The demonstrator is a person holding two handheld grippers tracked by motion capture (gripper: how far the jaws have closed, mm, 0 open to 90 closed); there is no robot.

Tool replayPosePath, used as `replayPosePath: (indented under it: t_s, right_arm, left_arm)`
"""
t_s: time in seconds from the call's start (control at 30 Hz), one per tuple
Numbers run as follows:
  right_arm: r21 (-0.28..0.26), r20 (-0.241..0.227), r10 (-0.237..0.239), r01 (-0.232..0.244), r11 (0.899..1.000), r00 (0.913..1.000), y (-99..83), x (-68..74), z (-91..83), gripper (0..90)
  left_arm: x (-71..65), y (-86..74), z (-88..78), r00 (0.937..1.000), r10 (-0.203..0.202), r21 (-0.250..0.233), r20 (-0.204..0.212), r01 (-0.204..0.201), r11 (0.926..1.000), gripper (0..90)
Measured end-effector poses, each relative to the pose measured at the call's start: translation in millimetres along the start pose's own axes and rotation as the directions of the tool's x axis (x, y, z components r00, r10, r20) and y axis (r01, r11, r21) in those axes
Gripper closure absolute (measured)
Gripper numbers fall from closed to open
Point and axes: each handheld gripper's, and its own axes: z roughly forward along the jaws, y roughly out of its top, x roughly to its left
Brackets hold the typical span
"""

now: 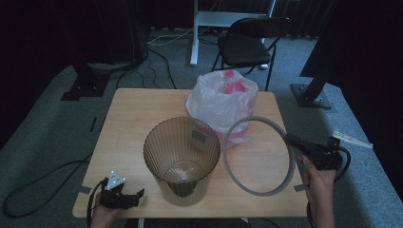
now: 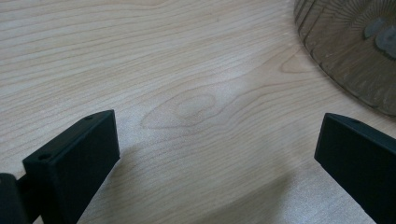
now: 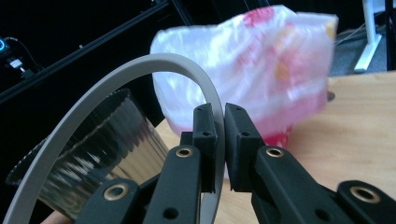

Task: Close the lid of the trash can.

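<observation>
A ribbed, smoky see-through bin (image 1: 182,159) stands upright near the front middle of the wooden table (image 1: 138,111). My right gripper (image 1: 291,139) is shut on a large grey ring (image 1: 259,156), which it holds tilted above the table's right side. In the right gripper view the ring (image 3: 116,88) runs between the closed jaws (image 3: 220,122), with the bin (image 3: 93,158) to its left. My left gripper (image 1: 138,194) rests at the front left corner, open with nothing in it. Its view has the jaws (image 2: 217,140) wide apart over bare wood, beside the bin's base (image 2: 355,51).
A white plastic bag with pink contents (image 1: 222,102) sits behind the bin, near the table's far edge. A black folding chair (image 1: 247,42) and a white desk leg (image 1: 194,33) stand beyond the table. Cables trail across the grey carpet at left.
</observation>
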Motion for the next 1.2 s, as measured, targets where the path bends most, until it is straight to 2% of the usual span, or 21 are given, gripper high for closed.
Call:
replayPosePath:
  t_s: [0.27, 0.43, 0.6, 0.8, 1.2]
  right_arm:
    - [0.017, -0.019, -0.062, 0.062, 0.998, 0.9979, 29.4, 17.7, 22.9, 83.9]
    - [0.037, -0.049, -0.098, 0.100, 0.994, 0.9939, 46.2, 31.8, 45.0, 83.9]
    - [0.053, -0.085, -0.111, 0.116, 0.992, 0.9901, 58.9, 42.4, 65.7, 83.9]
    - [0.062, -0.133, -0.118, 0.127, 0.990, 0.9841, 68.8, 52.7, 89.0, 83.9]
    - [0.137, -0.200, -0.146, 0.175, 0.975, 0.9688, 75.1, 80.4, 139.7, 84.0]
  left_arm:
    - [-0.3, 0.1, 0.3, 1.0000, 0.000, 0.004, 0.000, 0.000, 1.0000, 0.0]
    - [-0.3, -0.1, 0.3, 1.0000, -0.002, 0.004, 0.001, 0.002, 1.0000, 0.0]
    - [0.2, -0.3, 0.2, 1.0000, -0.001, 0.004, 0.003, 0.001, 1.0000, 0.0]
    - [0.0, -0.3, 0.3, 1.0000, -0.001, 0.004, 0.004, 0.001, 1.0000, 0.0]
    - [0.2, -0.4, 0.0, 1.0000, 0.001, 0.002, 0.004, -0.001, 1.0000, 0.0]
